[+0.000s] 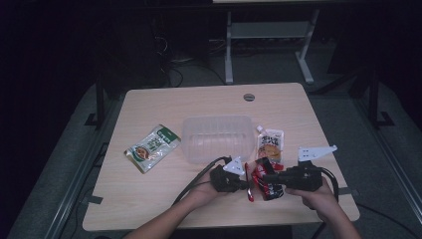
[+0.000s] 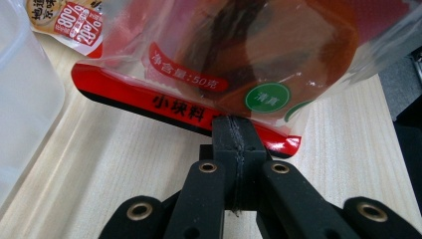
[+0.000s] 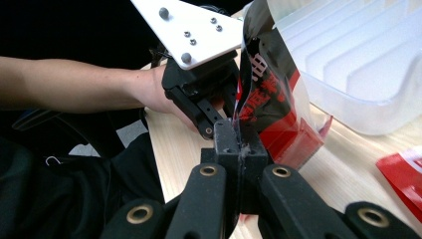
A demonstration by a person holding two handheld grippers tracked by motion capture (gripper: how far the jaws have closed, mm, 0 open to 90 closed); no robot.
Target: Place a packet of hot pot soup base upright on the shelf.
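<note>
**Both tongs pinch one red snack packet above the table's near edge**

High view: a pale wooden table seen from above. Near its near edge, right of centre, the left tongs and the right tongs meet from opposite sides on a red packet. A clear plastic tub sits at the table's middle, a green pouch toward the left edge, and an orange-and-white pouch just right of the tub.

Left gripper view: the left tongs are clenched on the packet's red sealed strip; the packet hangs just above the wood.

Right gripper view: the right tongs are clenched on another edge of the packet, the tub behind.

Judgement: the packet is mid-handling, gripped on two sides. Next likely comes either pulling the seal apart or carrying it to the tub, which calls for one grip to let go first.
</note>
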